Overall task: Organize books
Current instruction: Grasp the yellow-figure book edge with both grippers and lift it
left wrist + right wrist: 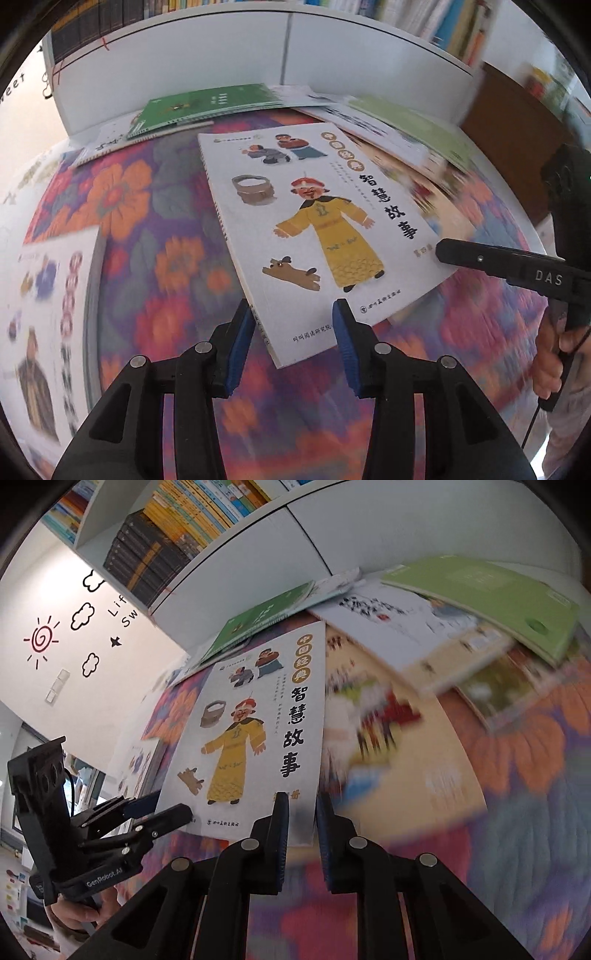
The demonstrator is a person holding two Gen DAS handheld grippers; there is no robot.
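**White storybook held at two corners over the flowered cloth**

The white book (317,229), its cover showing a figure in a yellow robe, a dog and a bucket beside a column of black characters, is lifted off the flowered cloth (155,229) and tilted, sharp against a blurred background. In the left wrist view its near corner sits between the blue pads of the left gripper (293,332), which is clamped on that lower, spine-side corner. The right gripper (443,251) reaches in from the right in that view and pinches the book's bottom right corner. The right wrist view shows the same grip from the other side: the right gripper (301,818) has its pads drawn close on the book's (255,738) lower edge, with the left gripper (166,808) closed on the bottom left corner and a hand (85,912) below it.

Beyond the book, more books lie on the cloth: a dark green book (207,107) against the white shelf unit (221,55), a light green book (491,594) overlapping others in a loose spread on the right, all blurred. Another white book (40,325) lies at the left edge of the cloth. Upright books (177,528) fill the shelf above. On the wall to the left are drawings of a sun and clouds (62,627).
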